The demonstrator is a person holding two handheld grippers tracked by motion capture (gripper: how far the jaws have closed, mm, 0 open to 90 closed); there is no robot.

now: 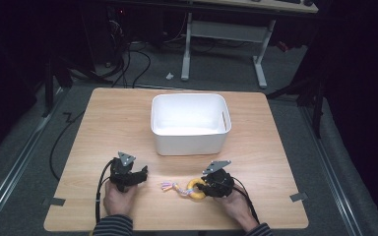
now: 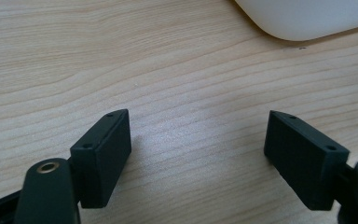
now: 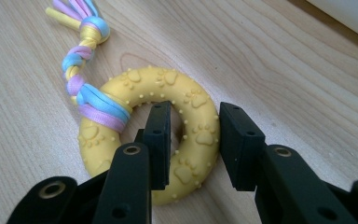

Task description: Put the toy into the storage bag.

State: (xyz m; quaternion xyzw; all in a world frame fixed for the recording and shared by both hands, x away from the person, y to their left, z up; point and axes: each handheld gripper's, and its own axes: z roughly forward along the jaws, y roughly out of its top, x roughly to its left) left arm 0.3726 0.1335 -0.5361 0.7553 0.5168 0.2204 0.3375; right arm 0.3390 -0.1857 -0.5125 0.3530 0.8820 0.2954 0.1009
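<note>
Right gripper clamped on yellow ring toy, one jaw through the hole, ring flat on table with braided rope tail; left gripper jaws wide apart over bare wood; white bin behind, nothing inside

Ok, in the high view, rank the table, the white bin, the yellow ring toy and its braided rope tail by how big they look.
1. wooden table
2. white bin
3. yellow ring toy, partly hidden under the right gripper, which is closed on its rim
4. braided rope tail

Ring and tail look close in size, so that order is unsure.
</note>
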